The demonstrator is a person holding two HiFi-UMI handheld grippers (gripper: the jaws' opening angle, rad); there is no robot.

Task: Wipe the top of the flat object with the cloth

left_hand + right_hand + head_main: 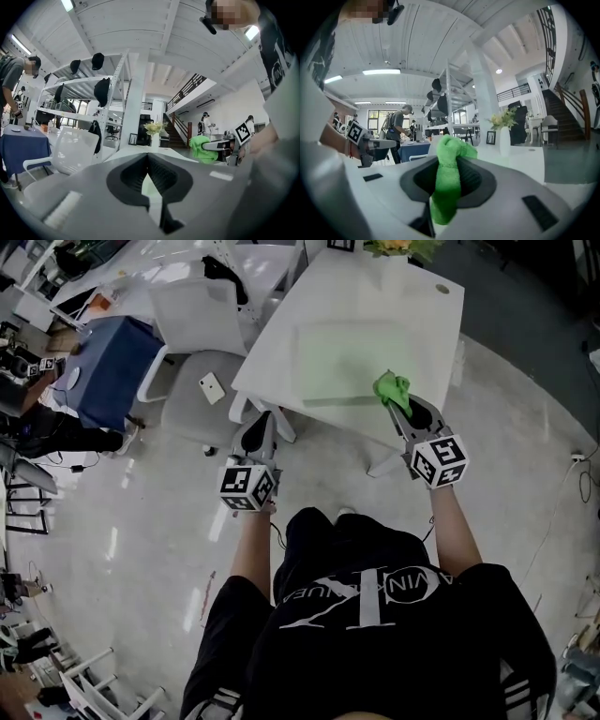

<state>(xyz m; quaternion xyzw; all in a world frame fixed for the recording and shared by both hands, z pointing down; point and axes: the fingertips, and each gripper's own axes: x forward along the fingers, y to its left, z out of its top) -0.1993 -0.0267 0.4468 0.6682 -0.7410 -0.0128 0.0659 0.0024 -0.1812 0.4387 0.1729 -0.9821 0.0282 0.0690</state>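
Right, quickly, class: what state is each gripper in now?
Left gripper: closed, nothing held.
Right gripper: closed on the green cloth.

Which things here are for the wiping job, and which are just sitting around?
For the job:
- green cloth, held by the right gripper
- pale green flat mat
- white table under it

Just sitting around:
- left gripper, shut and empty
- vase of flowers
- white chair
- what looks like a phone on its seat
- blue-covered table
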